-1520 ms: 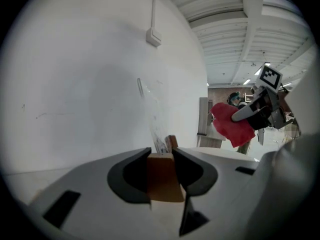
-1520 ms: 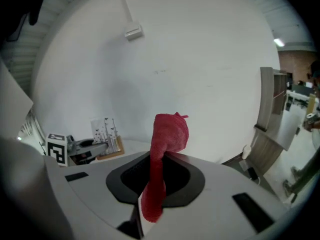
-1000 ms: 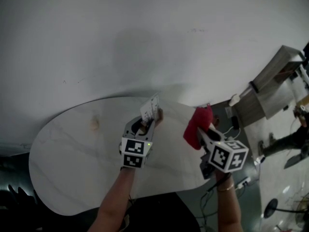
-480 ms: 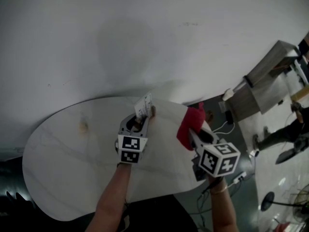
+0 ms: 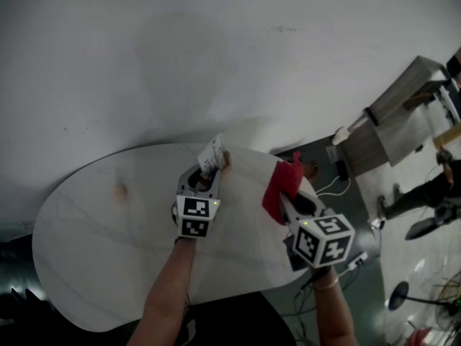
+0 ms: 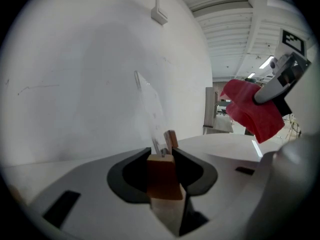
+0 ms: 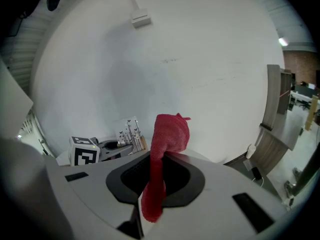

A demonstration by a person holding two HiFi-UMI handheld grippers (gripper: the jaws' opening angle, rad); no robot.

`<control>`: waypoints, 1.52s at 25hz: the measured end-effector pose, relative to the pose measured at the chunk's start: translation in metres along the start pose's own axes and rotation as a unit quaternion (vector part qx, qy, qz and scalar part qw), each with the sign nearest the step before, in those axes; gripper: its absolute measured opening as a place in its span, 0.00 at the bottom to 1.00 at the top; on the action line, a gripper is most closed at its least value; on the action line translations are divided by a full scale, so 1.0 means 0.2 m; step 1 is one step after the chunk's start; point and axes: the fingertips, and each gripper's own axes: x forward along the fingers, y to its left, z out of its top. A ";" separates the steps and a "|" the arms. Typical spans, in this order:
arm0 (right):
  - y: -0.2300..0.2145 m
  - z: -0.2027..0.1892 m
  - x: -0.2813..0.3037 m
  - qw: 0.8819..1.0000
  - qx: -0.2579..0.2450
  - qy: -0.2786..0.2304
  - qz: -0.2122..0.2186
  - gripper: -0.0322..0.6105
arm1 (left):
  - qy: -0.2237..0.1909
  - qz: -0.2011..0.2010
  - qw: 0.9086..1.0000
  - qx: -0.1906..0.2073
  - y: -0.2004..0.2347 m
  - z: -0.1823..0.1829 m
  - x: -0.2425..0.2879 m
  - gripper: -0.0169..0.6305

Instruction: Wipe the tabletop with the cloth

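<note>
Both grippers loaded over the tabletop (image 5: 101, 251).
The right gripper (image 5: 287, 202), right of centre in the head view, is clamped on the red cloth (image 5: 279, 184), which bunches above its jaws near the table's right end. The left gripper (image 5: 214, 174), at centre, grips the wooden base of a clear card stand (image 6: 161, 174), the printed card (image 5: 212, 154) upright.

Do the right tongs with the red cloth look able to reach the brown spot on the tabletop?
Probably, with a detour: the left tongs and their card stand lie between cloth and spot.
</note>
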 end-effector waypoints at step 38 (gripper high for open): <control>0.06 -0.05 -0.11 1.000 -0.007 -0.014 0.017 0.12 | 0.041 0.010 0.999 -0.033 -0.03 -0.03 -0.29 0.33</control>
